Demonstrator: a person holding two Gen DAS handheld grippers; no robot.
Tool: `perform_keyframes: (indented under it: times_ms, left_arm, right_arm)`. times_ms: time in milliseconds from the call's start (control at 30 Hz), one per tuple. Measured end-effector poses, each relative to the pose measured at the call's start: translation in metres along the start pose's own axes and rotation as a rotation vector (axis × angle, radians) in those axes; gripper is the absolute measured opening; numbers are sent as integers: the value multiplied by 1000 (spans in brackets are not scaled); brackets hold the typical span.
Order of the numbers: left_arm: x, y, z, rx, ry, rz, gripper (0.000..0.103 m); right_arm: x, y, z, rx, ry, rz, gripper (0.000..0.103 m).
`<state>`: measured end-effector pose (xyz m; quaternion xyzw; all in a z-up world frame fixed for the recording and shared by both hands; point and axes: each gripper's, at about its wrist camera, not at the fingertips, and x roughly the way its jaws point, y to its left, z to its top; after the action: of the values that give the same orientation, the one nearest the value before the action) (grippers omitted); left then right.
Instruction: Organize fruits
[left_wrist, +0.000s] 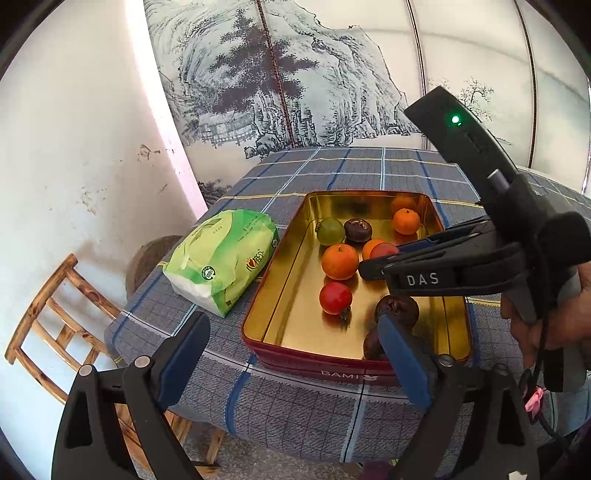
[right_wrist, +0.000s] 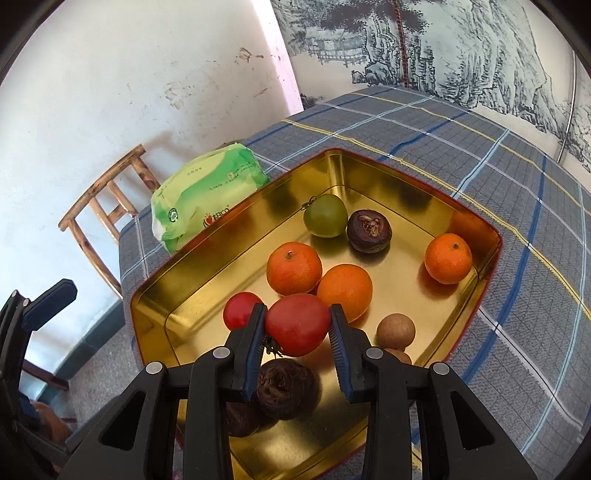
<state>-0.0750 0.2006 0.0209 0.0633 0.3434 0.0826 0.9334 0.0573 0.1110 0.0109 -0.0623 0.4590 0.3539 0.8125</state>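
Observation:
A gold tin tray (right_wrist: 494, 236) with a red outside (left_wrist: 314, 363) sits on a plaid tablecloth (right_wrist: 517, 184). My right gripper (right_wrist: 297, 314) hangs over its near end, shut on a large red tomato (right_wrist: 297, 325). In the tray lie three oranges (right_wrist: 293, 267), a green fruit (right_wrist: 325, 215), a small red tomato (right_wrist: 240, 310), dark brown fruits (right_wrist: 369, 230) and a tan round one (right_wrist: 396, 331). My left gripper (left_wrist: 291, 325) stands open at the tray's near edge, nothing between its fingers. In the left wrist view the right gripper (left_wrist: 384, 256) holds the tomato (left_wrist: 384, 250) beside an orange (left_wrist: 340, 261).
A green tissue pack (left_wrist: 221, 258) lies on the cloth just left of the tray. A wooden chair (left_wrist: 55, 317) stands off the table's left edge against a white wall. A painted landscape screen (left_wrist: 295, 74) backs the table. A hand (left_wrist: 546, 325) grips the right gripper's handle.

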Motion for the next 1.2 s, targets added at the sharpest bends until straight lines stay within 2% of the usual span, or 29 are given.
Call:
perform_keyframes:
  times_ms: [633,833,933,1100,1200]
  left_arm:
    - [5,1,-4,-5,19,4,96]
    - [5,2,-4,-6,17,4,97]
    - [2,4,-4,-16,-3,5,97]
    - [-13,8,0,-49,-77,4,97]
    - [-21,9,4,-64,-103,-5,98]
  right_arm:
    - [3,3,7,11,-19,2,35]
    - [-16,12,3,-33,-96,-35,37]
    - [-36,21,-7,-71,-174,-122,46]
    - [-86,39,-38,-137,-369,-275,78]
    - [-113,44,-52,-151,-460,-350,86]
